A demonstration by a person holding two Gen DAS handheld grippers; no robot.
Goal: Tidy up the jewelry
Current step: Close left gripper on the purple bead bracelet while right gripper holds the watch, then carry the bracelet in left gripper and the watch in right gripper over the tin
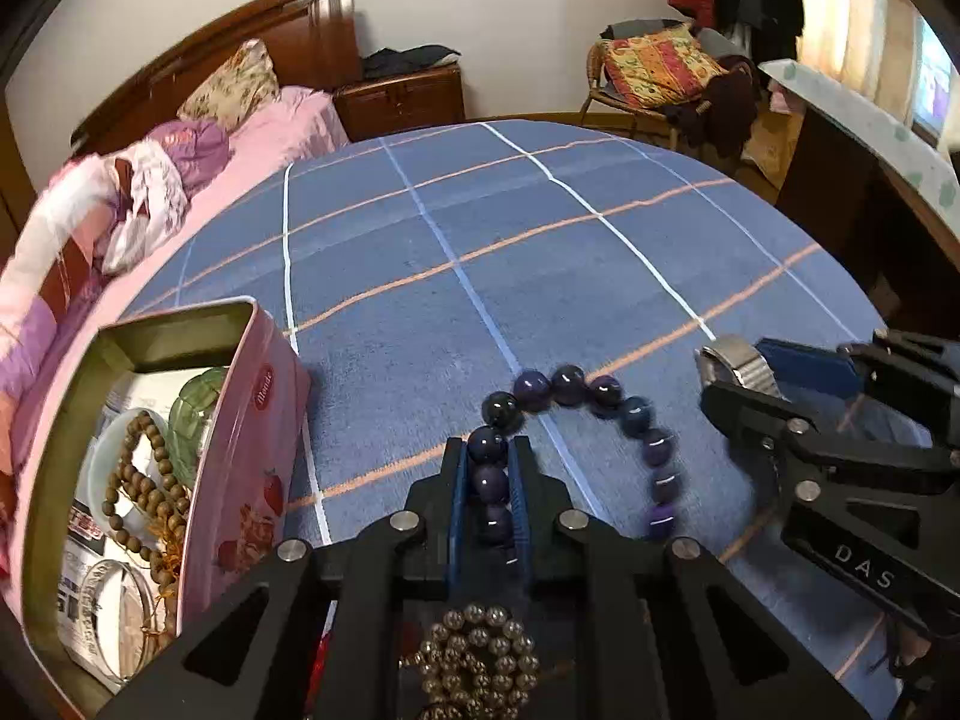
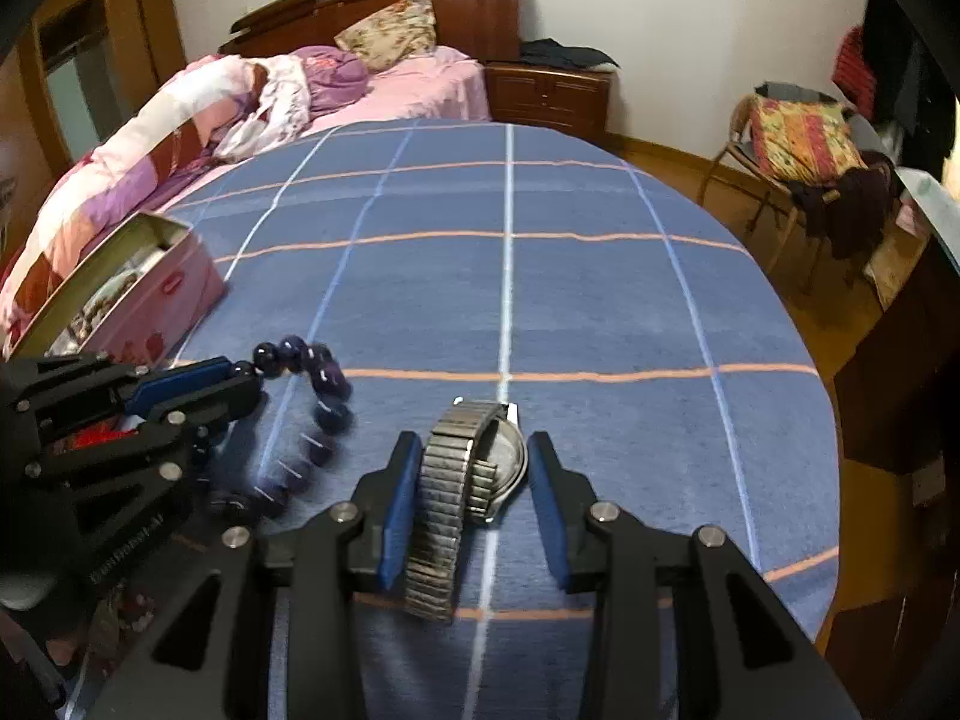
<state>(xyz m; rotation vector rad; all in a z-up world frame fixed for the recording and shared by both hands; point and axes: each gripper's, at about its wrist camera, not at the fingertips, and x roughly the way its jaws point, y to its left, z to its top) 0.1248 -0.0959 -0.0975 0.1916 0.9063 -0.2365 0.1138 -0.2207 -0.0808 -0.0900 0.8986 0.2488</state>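
So the pink tin (image 1: 240, 420) at the left was already loaded with wooden beads and bangles. The purple bead bracelet (image 1: 600, 402) was pinched tight by the left gripper (image 1: 489, 480), not yet binned. Over right, the watch (image 2: 474, 468) was straddled by the spread right gripper (image 2: 474, 498), ungripped.

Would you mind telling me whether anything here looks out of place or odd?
Nothing looks damaged. The wristwatch stands on edge between the right gripper's open jaws, and the purple bead bracelet dangles from the left gripper.
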